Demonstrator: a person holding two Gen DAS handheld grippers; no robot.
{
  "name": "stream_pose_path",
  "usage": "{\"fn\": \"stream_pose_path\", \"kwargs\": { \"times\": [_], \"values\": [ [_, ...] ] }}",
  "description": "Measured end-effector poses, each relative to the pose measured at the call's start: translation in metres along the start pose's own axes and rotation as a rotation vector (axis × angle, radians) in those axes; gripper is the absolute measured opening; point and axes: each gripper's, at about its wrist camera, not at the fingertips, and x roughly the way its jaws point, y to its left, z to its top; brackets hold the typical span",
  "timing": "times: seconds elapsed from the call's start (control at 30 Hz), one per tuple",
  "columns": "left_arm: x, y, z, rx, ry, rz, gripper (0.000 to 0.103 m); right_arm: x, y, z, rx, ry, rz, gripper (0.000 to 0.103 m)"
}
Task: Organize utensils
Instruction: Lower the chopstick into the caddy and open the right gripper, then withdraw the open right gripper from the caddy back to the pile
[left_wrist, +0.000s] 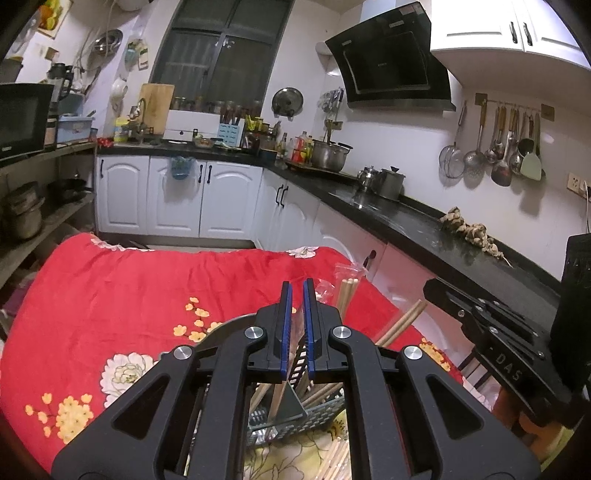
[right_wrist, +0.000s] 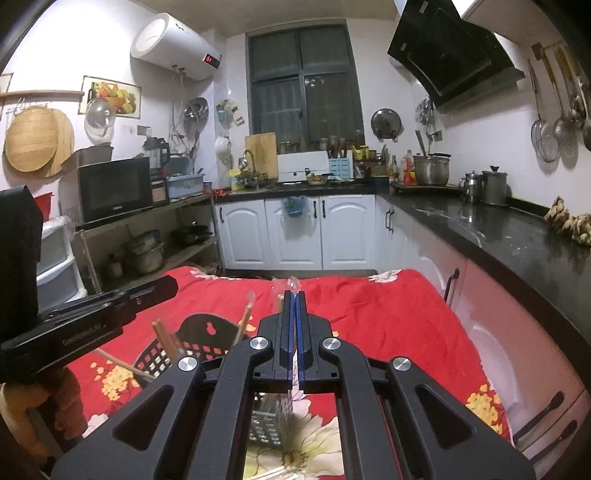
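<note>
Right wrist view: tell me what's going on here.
A person with a gripper in each hand is sorting utensils over a red floral cloth. The right gripper has its fingers shut on a plastic-wrapped chopstick above the black basket, which already holds several chopsticks. The left gripper hovers alongside, shut, apparently empty.

My left hand-held gripper hangs over the utensil basket, which sits on the cloth-covered bench just before me, chopsticks standing in it and leaning right. My right hand-held gripper is just right of the basket. Behind the bench stand the cabinets; the counter runs along the right, a shelf with a microwave on the left.
</note>
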Motion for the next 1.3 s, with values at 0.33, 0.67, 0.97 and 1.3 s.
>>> {"fn": "stream_pose_path", "kwargs": {
  "times": [0.33,0.67,0.97,1.3],
  "values": [
    [-0.009,0.006,0.002,-0.043,0.007,0.008,0.05,-0.015,0.001,0.003,0.014,-0.001,0.029,0.046],
    [-0.022,0.008,0.011,-0.058,-0.025,0.021,0.082,-0.03,-0.002,0.002,0.012,0.018,0.027,0.064],
    [-0.047,0.001,0.018,-0.047,-0.074,-0.016,0.092,-0.045,-0.004,0.0,0.008,0.009,0.034,0.069],
    [-0.074,-0.01,0.009,-0.02,-0.094,-0.025,0.092,-0.067,-0.006,-0.003,0.0,-0.007,0.044,0.071]
  ]
}}
